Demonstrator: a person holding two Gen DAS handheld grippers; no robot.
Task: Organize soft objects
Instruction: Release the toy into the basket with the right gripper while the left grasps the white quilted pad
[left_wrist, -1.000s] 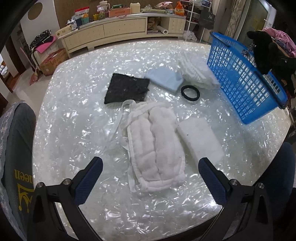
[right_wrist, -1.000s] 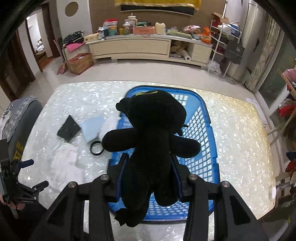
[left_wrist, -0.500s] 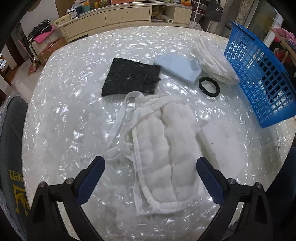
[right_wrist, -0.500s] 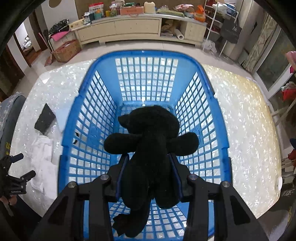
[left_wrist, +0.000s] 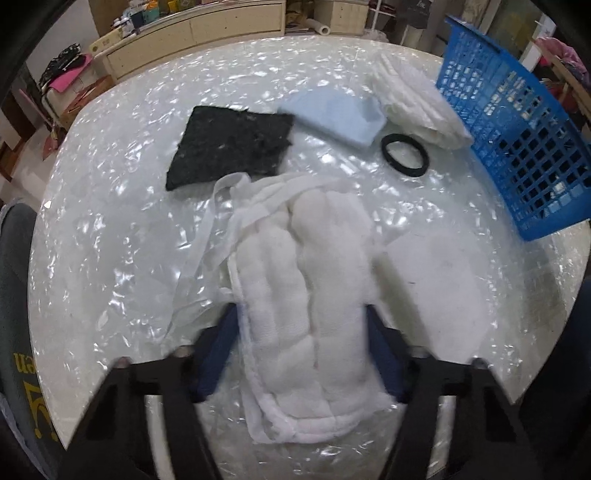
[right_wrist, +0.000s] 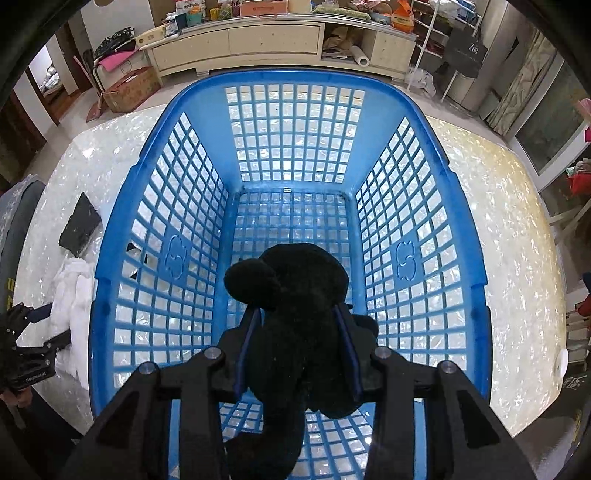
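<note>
My left gripper is closed around a white quilted pad with loose straps that lies on the pearly table; its blue pads press both sides of the pad. My right gripper is shut on a black plush toy and holds it low inside the blue basket. The left gripper also shows at the left edge of the right wrist view, beside the white pad.
On the table lie a black felt square, a light blue cloth, a black ring, a folded white cloth against the basket wall, and a flat white pad. A dark chair stands at left.
My left gripper has moved down onto the white quilted pad and closed on it. My right gripper has lowered the black plush from above the basket to deep inside it.
</note>
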